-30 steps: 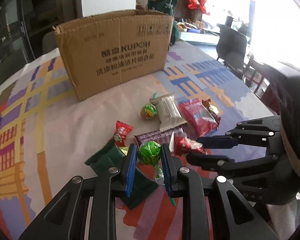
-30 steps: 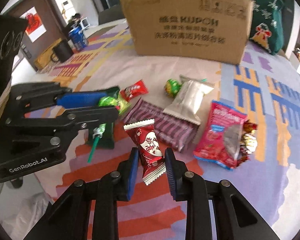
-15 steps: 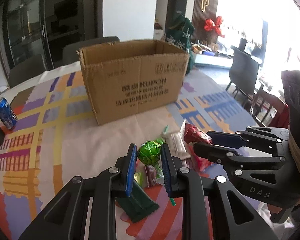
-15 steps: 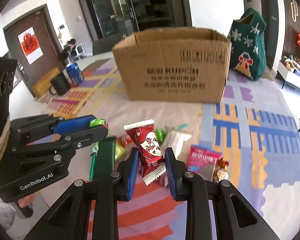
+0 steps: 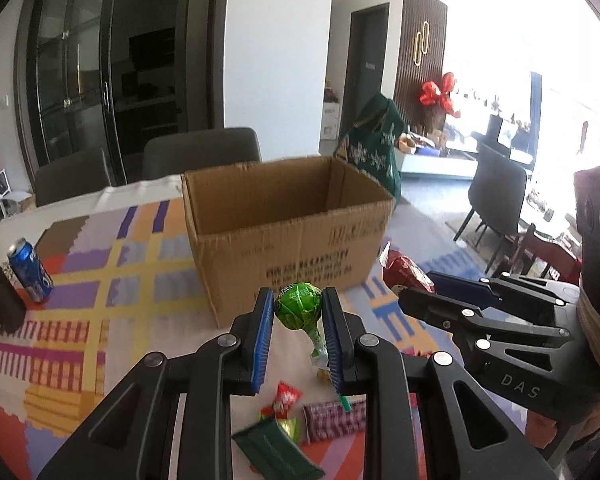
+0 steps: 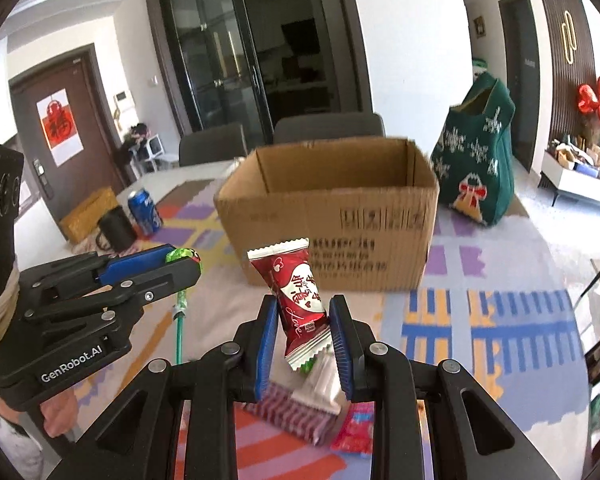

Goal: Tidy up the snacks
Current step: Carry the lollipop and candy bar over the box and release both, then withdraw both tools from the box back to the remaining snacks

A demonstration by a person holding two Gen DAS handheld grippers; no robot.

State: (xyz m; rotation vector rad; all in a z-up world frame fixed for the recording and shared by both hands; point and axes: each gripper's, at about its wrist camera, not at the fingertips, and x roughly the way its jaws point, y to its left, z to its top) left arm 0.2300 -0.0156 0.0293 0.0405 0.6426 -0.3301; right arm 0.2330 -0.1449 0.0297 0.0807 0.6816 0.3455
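My left gripper [image 5: 297,309] is shut on a green lollipop [image 5: 299,311], held well above the table in front of an open cardboard box [image 5: 288,236]. My right gripper [image 6: 305,320] is shut on a red candy packet [image 6: 296,292], also raised, facing the same box [image 6: 332,216]. Each gripper shows in the other's view: the right one [image 5: 416,292] with the red packet [image 5: 404,272], the left one [image 6: 180,262] with the lollipop [image 6: 182,256]. Loose snacks lie below: a dark green packet [image 5: 276,450], a small red candy [image 5: 286,398], a purple striped bar [image 5: 334,426].
A blue can [image 5: 30,276] and a black mug [image 5: 0,304] stand at the table's left. A green Christmas bag [image 6: 480,160] stands right of the box. Grey chairs [image 5: 202,152] are behind the table. A white packet [image 6: 324,384] and a red packet [image 6: 354,430] lie below my right gripper.
Both grippers have risen from the table with their snacks and moved towards the box, whose open top now shows. The loose snacks have dropped to the bottom of both views.
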